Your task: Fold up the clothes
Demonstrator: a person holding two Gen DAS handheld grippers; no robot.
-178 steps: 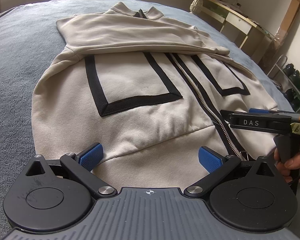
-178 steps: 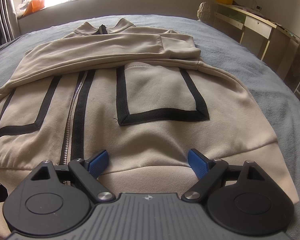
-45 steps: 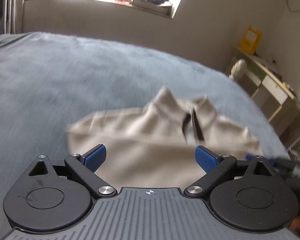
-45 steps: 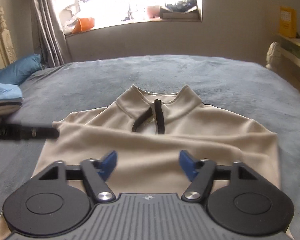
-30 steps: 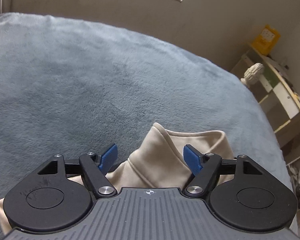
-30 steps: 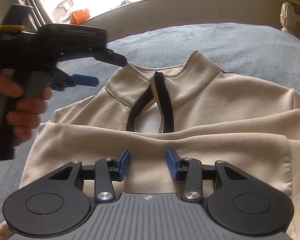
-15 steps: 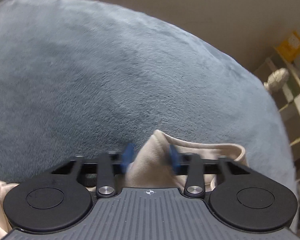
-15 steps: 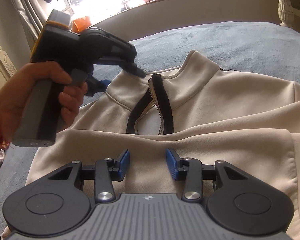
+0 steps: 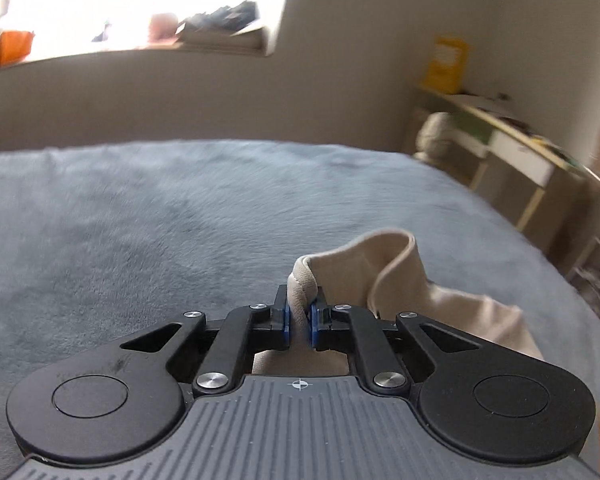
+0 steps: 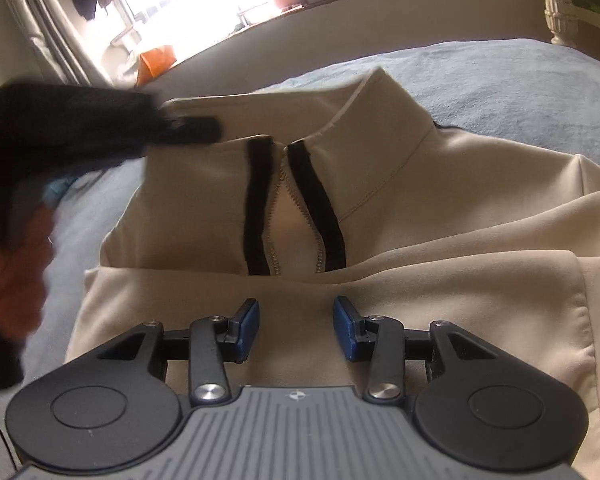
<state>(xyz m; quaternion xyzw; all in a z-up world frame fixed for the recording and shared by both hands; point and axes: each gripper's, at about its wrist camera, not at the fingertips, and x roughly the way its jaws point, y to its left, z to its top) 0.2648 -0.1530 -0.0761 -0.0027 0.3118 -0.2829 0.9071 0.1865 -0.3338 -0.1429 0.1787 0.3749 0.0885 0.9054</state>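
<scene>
A beige zip jacket (image 10: 440, 240) with black trim lies folded on the grey bed. My left gripper (image 9: 299, 322) is shut on the jacket's collar (image 9: 300, 284) and holds it lifted off the blanket. In the right wrist view the left gripper (image 10: 196, 130) appears blurred at the upper left, pulling the left side of the collar (image 10: 204, 184) up. My right gripper (image 10: 296, 326) is partly open and empty, hovering over the folded sleeve (image 10: 420, 292) just below the zip opening (image 10: 296, 216).
The grey blanket (image 9: 140, 220) covers the bed around the jacket. A desk with drawers (image 9: 512, 152) stands at the right. A window sill (image 9: 120, 44) with clutter runs along the far wall.
My left gripper has closed on the collar edge and lifted it. My right gripper has stayed partly open over the sleeve.
</scene>
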